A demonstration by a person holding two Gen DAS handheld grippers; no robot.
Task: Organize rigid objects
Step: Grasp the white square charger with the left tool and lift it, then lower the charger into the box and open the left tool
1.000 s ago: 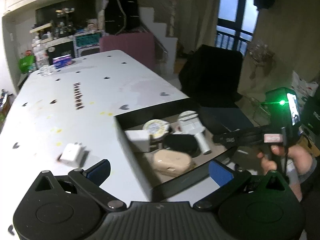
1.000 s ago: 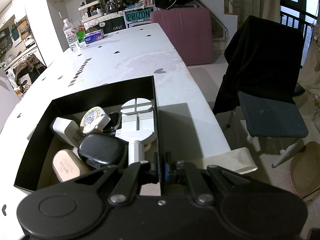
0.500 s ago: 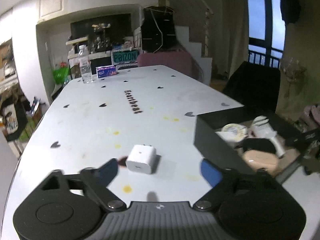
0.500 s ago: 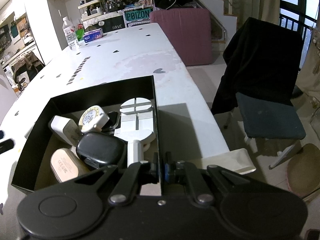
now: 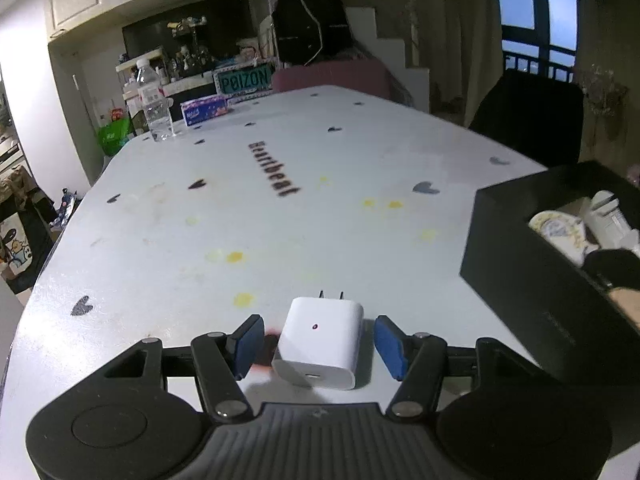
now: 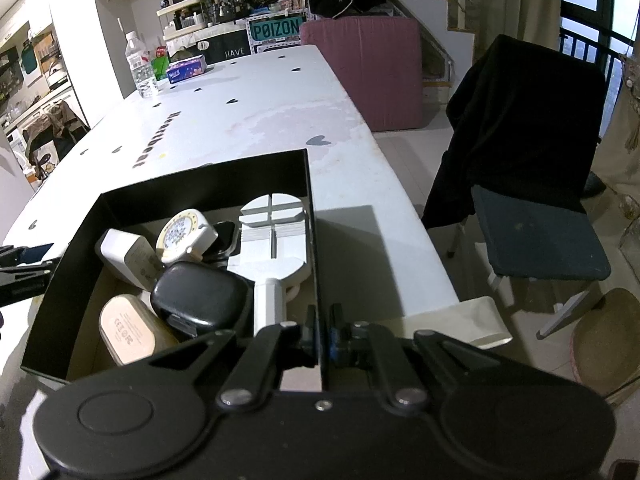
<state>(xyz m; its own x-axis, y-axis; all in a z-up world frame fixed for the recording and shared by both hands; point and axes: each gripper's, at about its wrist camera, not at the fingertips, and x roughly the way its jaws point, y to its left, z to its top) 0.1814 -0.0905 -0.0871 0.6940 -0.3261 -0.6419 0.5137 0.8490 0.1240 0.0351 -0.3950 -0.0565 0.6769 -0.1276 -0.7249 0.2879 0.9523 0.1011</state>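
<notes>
Left tongs (image 5: 319, 346) closing around white charger (image 5: 320, 340), pads not touching; open bench (image 5: 280, 232) ahead. Right tongs (image 6: 321, 338) pinch black box (image 6: 200, 184) wall; contents partly hidden.

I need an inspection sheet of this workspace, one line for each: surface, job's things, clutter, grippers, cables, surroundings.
Surface: white table with heart prints, the word "Heartbeat" and yellow stains.
Job's things: white charger lies on the table, prongs pointing away; black box holds a second white charger, a round white device, a black case, a beige case and a white tool.
Clutter: water bottle and tissue pack at the far end.
Grippers: left gripper closing around the charger, pads not yet touching; right gripper shut on the box wall.
Cables: nothing seen.
Surroundings: black-draped chair, pink block, stairs, shelves.
</notes>
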